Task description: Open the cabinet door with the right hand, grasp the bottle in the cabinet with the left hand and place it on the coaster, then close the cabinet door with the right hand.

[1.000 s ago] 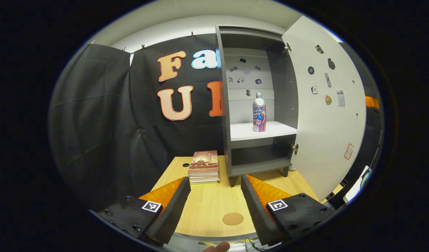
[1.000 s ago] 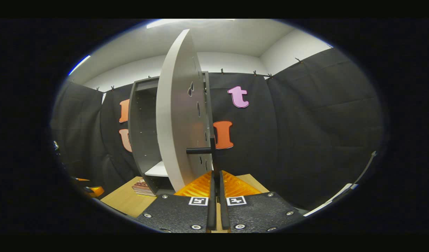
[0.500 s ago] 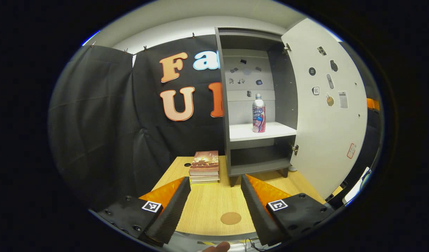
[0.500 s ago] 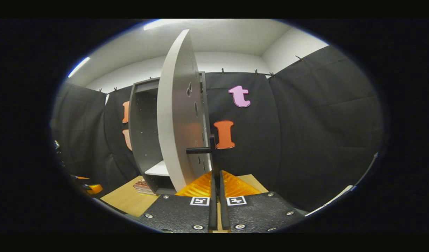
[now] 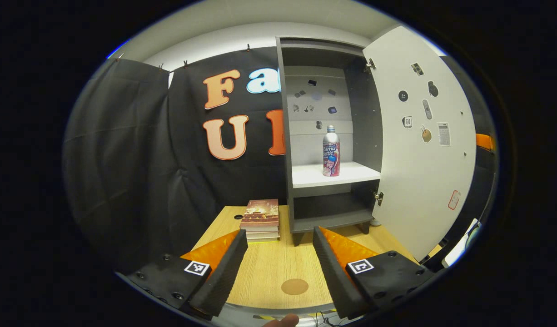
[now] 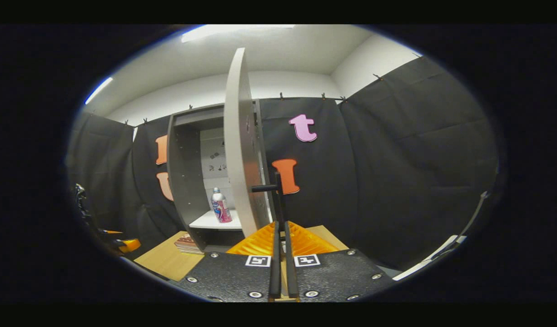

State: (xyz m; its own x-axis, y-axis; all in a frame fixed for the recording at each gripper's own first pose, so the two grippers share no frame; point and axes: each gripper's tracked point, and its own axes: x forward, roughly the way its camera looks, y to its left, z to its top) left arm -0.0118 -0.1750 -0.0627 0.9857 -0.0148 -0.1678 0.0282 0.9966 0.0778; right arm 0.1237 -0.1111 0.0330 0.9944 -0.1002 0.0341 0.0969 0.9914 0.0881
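A silver bottle with a pink label (image 5: pixel 331 151) stands upright on the white shelf (image 5: pixel 315 176) inside the grey cabinet (image 5: pixel 329 206). The bottle (image 6: pixel 220 205) also appears in the right gripper view, left of the door. The white cabinet door (image 5: pixel 424 150) is swung wide open. In the right gripper view the door (image 6: pixel 240 150) is nearly edge-on, and my right gripper (image 6: pixel 280 225) is shut on its black handle (image 6: pixel 278 200). My left gripper (image 5: pixel 279 232) is open and empty, low over the table. The round brown coaster (image 5: pixel 294 286) lies between its fingers, well short of the cabinet.
A stack of books (image 5: pixel 261 219) lies on the wooden table (image 5: pixel 269 263) just left of the cabinet's foot. The open door stands over the table's right side. Black cloth walls close in the back and both sides.
The door has swung further open with my right gripper on its handle, which brings the bottle into the right gripper view. My left gripper has shifted slightly, staying open.
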